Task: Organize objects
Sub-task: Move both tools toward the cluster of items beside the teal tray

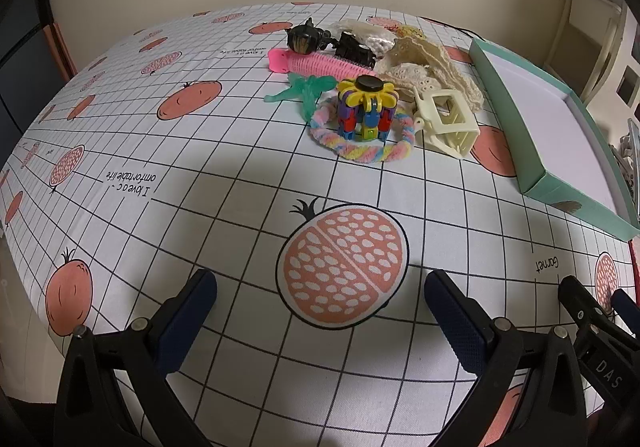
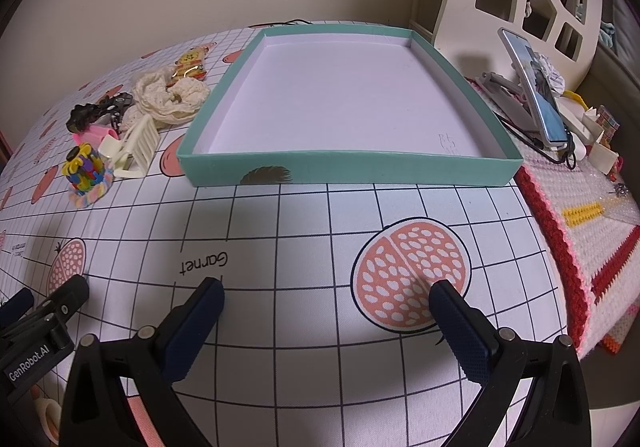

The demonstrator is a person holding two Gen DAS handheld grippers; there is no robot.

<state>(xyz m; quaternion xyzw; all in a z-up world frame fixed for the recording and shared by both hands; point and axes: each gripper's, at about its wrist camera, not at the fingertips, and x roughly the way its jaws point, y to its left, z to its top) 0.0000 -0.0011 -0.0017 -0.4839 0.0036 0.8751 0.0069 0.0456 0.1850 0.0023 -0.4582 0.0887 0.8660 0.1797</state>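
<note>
- Clutter, a colourful block toy (image 1: 366,109) and cream hair claw (image 1: 446,123) among it, sat ahead of the left gripper (image 1: 320,301), the nearer one, its jaws spread and empty.
- Teal box (image 2: 348,166) lay empty right of the pile, long axis running toward the table's far edge.
- Right gripper (image 2: 326,307), spread, faced the box.

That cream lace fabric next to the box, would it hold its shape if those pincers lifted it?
Probably not. The lace fabric lies crumpled in loose folds, so it should droop. It looks thin and holey, so likely light, and might snag the cream hair claw touching it.
</note>
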